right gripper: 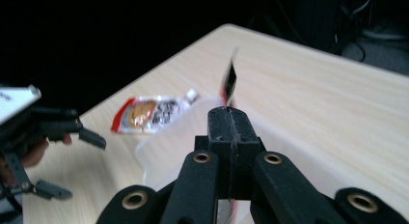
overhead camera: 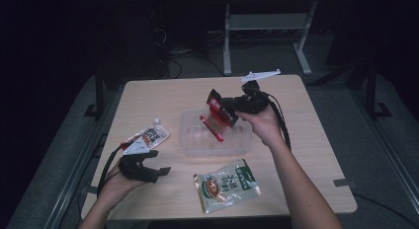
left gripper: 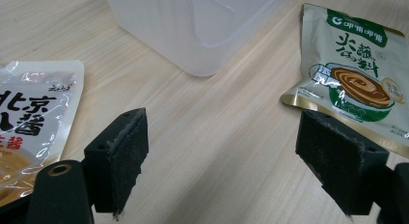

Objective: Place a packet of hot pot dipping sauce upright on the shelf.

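The right gripper (right gripper: 230,119) has its fingers (right gripper: 219,130) pressed together on the edge of a red and black sauce packet (overhead camera: 217,115) — in the right gripper view the packet (right gripper: 229,81) shows as a thin sliver standing up from between the closed pads, seen edge-on. In the high view the packet hangs from the right gripper (overhead camera: 231,109) above the clear plastic container (overhead camera: 190,140) in the middle of the table (overhead camera: 306,155), its lower end dipping toward the container's open top; whether it already touches the inside I cannot quite tell, since the walls are see-through and the light is dim.

The left gripper (overhead camera: 160,162) rests low on the table near the person's side with its jaws spread wide and nothing between them. In the left gripper view the bare wood lies between its pads (left gripper: 123,156).

Judging from how things lie, the sorting is at an early point: one packet is held over the container and not yet let go, while two remain out on the table — the white and red spouted pouch (overhead camera: 146,138) just beyond the left gripper, and the green sauce pouch (overhead camera: 226,185) near the front edge. Both sit apart from the container, so they are left to be picked up and put in.
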Demonstrator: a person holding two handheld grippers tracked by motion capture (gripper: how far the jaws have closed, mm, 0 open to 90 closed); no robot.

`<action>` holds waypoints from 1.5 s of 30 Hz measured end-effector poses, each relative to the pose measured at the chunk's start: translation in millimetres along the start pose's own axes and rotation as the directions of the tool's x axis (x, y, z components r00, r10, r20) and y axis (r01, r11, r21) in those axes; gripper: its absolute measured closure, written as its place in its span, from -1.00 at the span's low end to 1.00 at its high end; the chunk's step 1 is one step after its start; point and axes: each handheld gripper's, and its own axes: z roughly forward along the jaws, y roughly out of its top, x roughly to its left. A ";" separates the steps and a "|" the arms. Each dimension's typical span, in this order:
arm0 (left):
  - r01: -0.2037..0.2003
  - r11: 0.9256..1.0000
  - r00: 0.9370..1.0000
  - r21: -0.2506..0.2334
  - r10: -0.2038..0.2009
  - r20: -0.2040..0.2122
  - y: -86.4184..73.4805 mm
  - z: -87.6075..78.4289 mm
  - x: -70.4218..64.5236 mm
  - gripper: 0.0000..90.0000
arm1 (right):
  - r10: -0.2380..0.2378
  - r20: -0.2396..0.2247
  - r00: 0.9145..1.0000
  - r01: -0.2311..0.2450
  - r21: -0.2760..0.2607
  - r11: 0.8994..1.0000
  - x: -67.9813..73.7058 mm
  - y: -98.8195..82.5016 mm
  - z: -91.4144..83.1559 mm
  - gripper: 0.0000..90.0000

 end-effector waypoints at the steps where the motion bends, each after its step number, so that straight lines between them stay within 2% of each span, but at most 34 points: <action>1: 0.002 1.000 1.000 -0.002 -0.002 0.001 -0.1 0.3 -0.5 -0.58 | -0.003 -0.013 1.000 0.003 0.010 1.000 1.0 -1.5 2.0 0.99; 4: -0.002 1.000 1.000 0.000 0.002 0.002 -0.1 0.5 -0.7 -0.58 | -0.001 -0.031 1.000 0.002 0.018 1.000 4.1 -3.8 4.3 0.99; 7: -0.010 1.000 1.000 0.008 0.010 0.002 -0.1 0.7 -0.6 -0.58 | -0.026 0.000 1.000 0.026 0.033 0.999 6.7 -4.5 3.9 0.99; 10: -0.009 1.000 1.000 0.008 0.009 0.003 -0.2 0.8 -1.0 -0.58 | -0.027 -0.006 1.000 0.027 0.047 0.999 6.7 -6.1 1.7 0.99; 13: 0.008 1.000 1.000 0.007 -0.008 0.006 -0.6 1.6 -1.2 -0.58 | -0.047 0.033 0.998 0.045 0.072 0.996 9.1 -10.4 -4.3 1.00; 16: 0.004 1.000 1.000 0.010 -0.004 0.008 -0.2 1.7 -1.1 -0.58 | -0.031 0.027 0.999 0.028 0.095 0.995 7.7 -13.6 -7.9 1.00; 18: 0.005 1.000 1.000 0.013 -0.005 0.008 0.0 2.0 -1.4 -0.58 | -0.029 0.042 0.999 0.025 0.108 0.994 6.6 -15.3 -10.4 0.99; 21: 0.010 1.000 1.000 0.009 -0.010 0.008 0.1 3.1 -2.1 -0.58 | -0.003 0.056 0.998 -0.004 0.133 0.991 4.2 -17.9 -13.1 0.99; 23: 0.008 1.000 1.000 0.009 -0.008 0.009 0.2 3.3 -2.2 -0.58 | -0.010 0.051 0.999 0.003 0.138 0.990 3.0 -19.5 -13.8 0.99; 29: 0.008 1.000 1.000 0.015 -0.008 0.010 0.3 3.9 -2.6 -0.58 | 0.021 0.017 1.000 -0.024 0.167 0.986 2.3 -30.6 -19.1 0.98; 35: 0.000 1.000 1.000 0.011 0.000 0.010 0.8 4.9 -1.9 -0.58 | 0.043 -0.009 0.999 -0.040 0.198 0.979 1.3 -41.7 -16.2 0.96; 40: -0.007 1.000 1.000 0.017 0.006 0.013 1.2 5.1 -2.2 -0.58 | 0.031 -0.006 0.999 -0.029 0.226 0.974 2.4 -47.0 -3.1 0.95; 45: 0.005 1.000 1.000 0.012 -0.006 0.012 -0.2 4.8 -1.3 -0.58 | 0.035 -0.014 0.999 -0.032 0.219 0.975 2.3 -47.8 6.8 0.95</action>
